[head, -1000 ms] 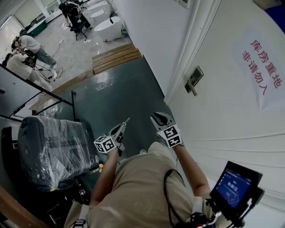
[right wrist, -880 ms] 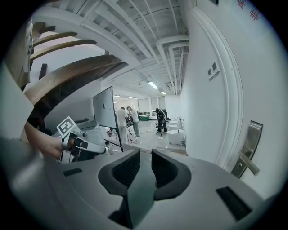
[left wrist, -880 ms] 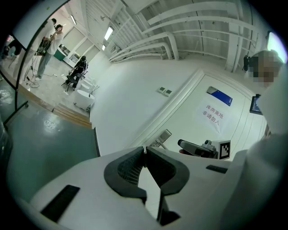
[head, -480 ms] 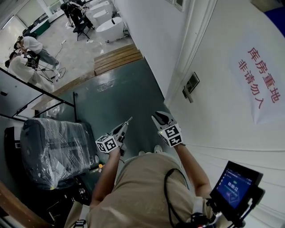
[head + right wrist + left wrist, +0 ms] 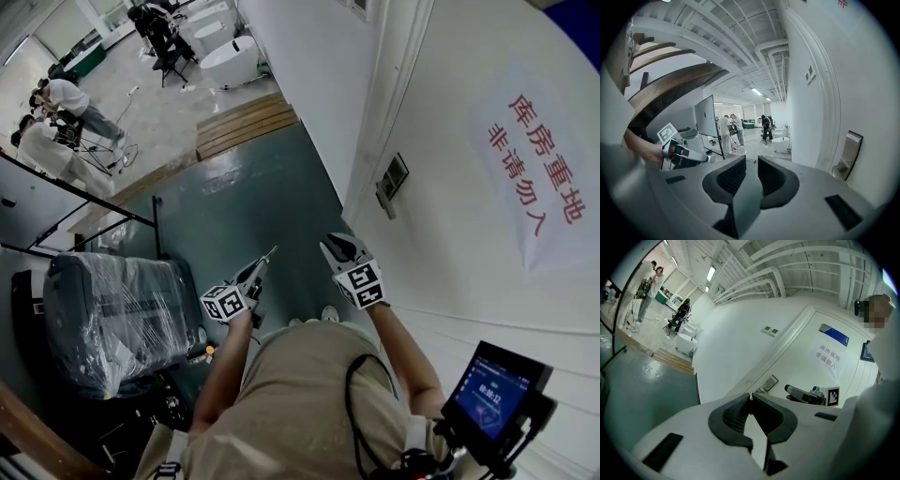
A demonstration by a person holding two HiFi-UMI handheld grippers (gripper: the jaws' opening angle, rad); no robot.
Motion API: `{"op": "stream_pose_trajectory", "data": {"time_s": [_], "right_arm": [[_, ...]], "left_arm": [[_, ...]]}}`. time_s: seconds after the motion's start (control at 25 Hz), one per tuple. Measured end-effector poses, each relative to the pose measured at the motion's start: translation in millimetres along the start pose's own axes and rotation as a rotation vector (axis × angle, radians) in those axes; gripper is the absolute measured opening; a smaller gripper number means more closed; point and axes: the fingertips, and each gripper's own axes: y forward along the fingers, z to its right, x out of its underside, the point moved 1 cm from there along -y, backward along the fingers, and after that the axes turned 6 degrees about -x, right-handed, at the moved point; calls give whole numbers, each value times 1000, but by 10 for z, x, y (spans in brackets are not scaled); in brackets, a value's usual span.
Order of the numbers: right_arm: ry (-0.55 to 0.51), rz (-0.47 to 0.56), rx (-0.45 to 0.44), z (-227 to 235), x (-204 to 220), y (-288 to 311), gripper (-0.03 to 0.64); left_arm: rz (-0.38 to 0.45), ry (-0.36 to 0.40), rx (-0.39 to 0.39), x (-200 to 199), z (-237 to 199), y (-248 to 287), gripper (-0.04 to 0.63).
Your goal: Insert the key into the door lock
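Head view: both grippers are held out ahead of the body and aimed toward the white door [image 5: 450,253], judged an approach carry. Left gripper [image 5: 265,260] has its jaws closed tip to tip. A thin sliver at the tips may be the key, too small to confirm. Right gripper [image 5: 339,247] has its jaws slightly apart, with nothing between them. Silver rectangular lock plate [image 5: 391,183] sits on the door, well ahead. Plastic-wrapped grey bundle [image 5: 112,314] and black rail [image 5: 84,190] lie left, off the path. Red-lettered paper sign [image 5: 539,187] hangs beyond the lock.

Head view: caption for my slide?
Left gripper shut, right gripper open, both held short of the lock plate on the white door.
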Motion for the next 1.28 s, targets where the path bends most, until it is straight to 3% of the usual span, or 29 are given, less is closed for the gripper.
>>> {"op": "stream_pose_trajectory", "data": {"time_s": [0.28, 0.96, 1.28], "right_arm": [[7, 1, 5, 235, 112, -151, 86], [35, -6, 45, 518, 316, -425, 86], [47, -11, 56, 517, 298, -304, 87]], "left_arm": [[21, 0, -7, -6, 119, 209, 34], [-16, -3, 17, 226, 338, 505, 34], [-32, -6, 22, 156, 226, 527, 34]]}}
